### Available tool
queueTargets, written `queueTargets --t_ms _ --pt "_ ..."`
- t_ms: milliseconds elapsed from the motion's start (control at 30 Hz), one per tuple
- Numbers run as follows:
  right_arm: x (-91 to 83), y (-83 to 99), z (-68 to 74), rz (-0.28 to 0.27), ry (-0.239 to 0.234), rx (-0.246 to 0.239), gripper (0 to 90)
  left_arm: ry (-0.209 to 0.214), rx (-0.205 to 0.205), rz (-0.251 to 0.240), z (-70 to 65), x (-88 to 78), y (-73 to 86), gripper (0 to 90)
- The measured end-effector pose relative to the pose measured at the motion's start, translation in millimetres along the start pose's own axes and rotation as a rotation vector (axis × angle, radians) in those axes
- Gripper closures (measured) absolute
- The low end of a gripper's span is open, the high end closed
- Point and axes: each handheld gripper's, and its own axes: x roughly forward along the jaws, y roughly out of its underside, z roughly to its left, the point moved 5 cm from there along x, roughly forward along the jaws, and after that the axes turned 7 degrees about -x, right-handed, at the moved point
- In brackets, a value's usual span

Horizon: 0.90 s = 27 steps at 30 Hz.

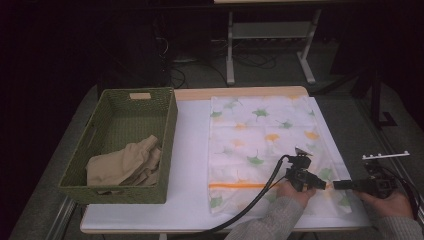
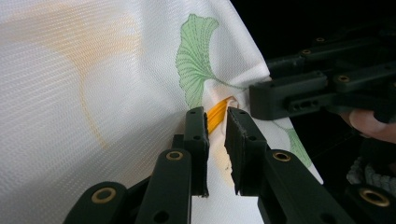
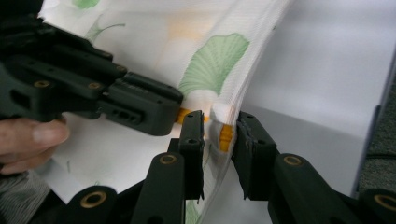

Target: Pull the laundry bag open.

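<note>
gripping the orange zipper [image 2: 217,115] of the leaf-print laundry bag [image 1: 260,145], left gripper [image 1: 312,181] and right gripper [image 1: 336,185] both pinch its edge on the table [image 1: 192,150].

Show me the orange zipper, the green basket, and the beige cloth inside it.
orange zipper [image 1: 235,185], high view, middle of the strip.
green basket [image 1: 170,131], high view, right wall.
beige cloth [image 1: 125,164], high view, middle of the heap.

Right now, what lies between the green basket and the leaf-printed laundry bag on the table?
In the high view, only a bare strip of the white table top lies between the green basket and the laundry bag; nothing rests on it.
</note>
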Motion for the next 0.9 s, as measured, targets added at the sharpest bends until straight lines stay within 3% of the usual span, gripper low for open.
queueTargets --t_ms 133,267,433,700,900 --pt "6.5 -0.6 -1.1 0.019 -0.005 0.007 77.9 0.007 -0.004 0.0 0.2 -0.4 0.2 77.2" --pt "0.6 -4.1 3.1 -0.007 -0.027 -0.003 82.2 0.03 -0.014 -0.013 1.2 -2.3 1.1 73.2" --pt "-8.0 -8.9 8.0 -0.038 -0.033 -0.009 80.9 0.098 -0.037 -0.038 0.7 -7.0 2.3 69.4" --pt "-19.6 -13.1 11.3 -0.072 -0.011 -0.011 80.8 0.163 -0.045 -0.043 -4.2 -9.3 3.3 63.2" --pt "-23.0 -18.6 20.0 -0.125 -0.045 -0.019 82.3 0.242 -0.083 -0.068 -3.0 -8.9 2.4 57.2"
